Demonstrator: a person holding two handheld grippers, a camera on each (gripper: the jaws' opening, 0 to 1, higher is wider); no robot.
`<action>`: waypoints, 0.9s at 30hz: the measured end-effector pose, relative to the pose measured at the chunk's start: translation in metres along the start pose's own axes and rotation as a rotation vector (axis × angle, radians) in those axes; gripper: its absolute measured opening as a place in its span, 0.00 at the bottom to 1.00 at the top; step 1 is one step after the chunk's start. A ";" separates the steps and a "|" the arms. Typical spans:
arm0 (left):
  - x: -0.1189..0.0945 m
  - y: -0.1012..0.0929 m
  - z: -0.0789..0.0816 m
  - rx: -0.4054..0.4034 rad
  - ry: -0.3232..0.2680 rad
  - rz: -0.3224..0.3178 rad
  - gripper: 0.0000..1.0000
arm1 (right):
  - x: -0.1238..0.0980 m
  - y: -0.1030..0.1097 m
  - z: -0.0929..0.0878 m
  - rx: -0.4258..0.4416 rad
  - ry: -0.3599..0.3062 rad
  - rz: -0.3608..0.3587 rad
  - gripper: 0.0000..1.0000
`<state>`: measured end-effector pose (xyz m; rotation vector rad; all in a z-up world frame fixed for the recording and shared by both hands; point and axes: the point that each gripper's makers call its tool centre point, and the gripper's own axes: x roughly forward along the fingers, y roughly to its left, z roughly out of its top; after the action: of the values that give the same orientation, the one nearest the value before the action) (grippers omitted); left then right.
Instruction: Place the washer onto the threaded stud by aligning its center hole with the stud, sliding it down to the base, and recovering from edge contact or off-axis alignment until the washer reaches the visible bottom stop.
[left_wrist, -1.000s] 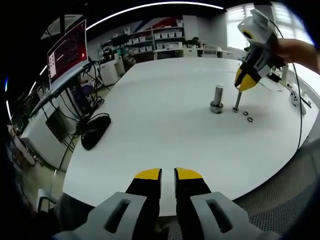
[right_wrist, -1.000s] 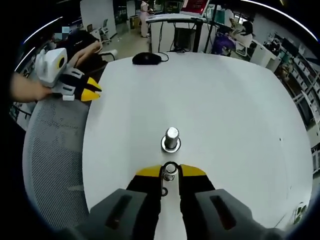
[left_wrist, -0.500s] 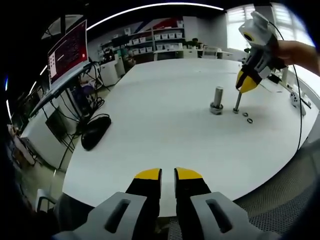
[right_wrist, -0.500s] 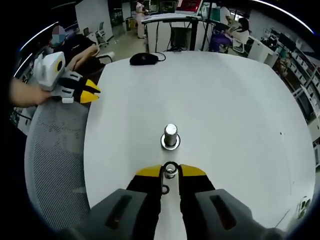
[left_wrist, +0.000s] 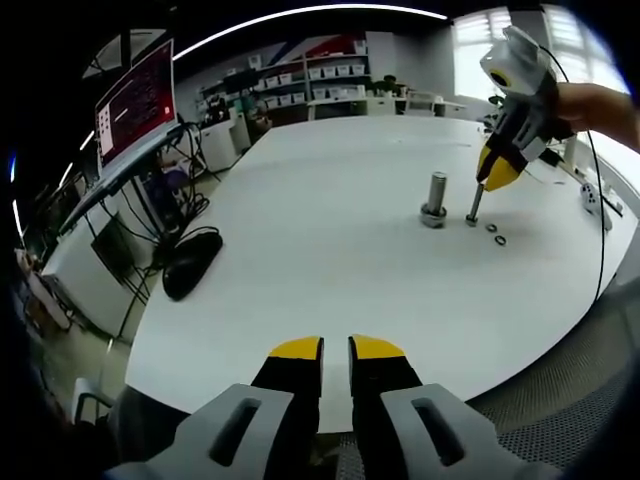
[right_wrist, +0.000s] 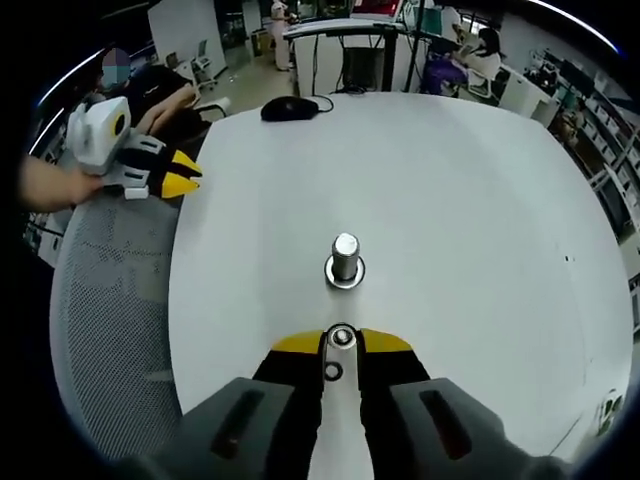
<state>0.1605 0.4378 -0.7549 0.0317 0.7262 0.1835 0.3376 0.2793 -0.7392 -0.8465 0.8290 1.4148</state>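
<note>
Where thin, upright: steel threaded stud (left_wrist: 474, 205)

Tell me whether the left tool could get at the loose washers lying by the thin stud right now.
Probably not without a long move: the left tool sits at the near table edge, while the loose washers lie far across the table, with the right tool just above the thin stud.

Bright even light, fisheye-warped edges
</note>
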 end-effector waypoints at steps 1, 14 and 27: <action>0.000 0.000 0.000 0.000 0.000 0.000 0.07 | 0.000 0.000 0.000 0.000 0.000 0.001 0.14; 0.000 0.001 0.000 0.002 0.002 0.002 0.08 | 0.005 -0.001 0.003 -0.054 0.042 -0.001 0.14; 0.000 0.000 -0.001 0.002 0.003 0.003 0.08 | 0.026 0.001 -0.010 -0.174 0.179 -0.006 0.14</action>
<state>0.1603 0.4383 -0.7556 0.0345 0.7298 0.1861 0.3368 0.2832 -0.7671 -1.1205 0.8449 1.4352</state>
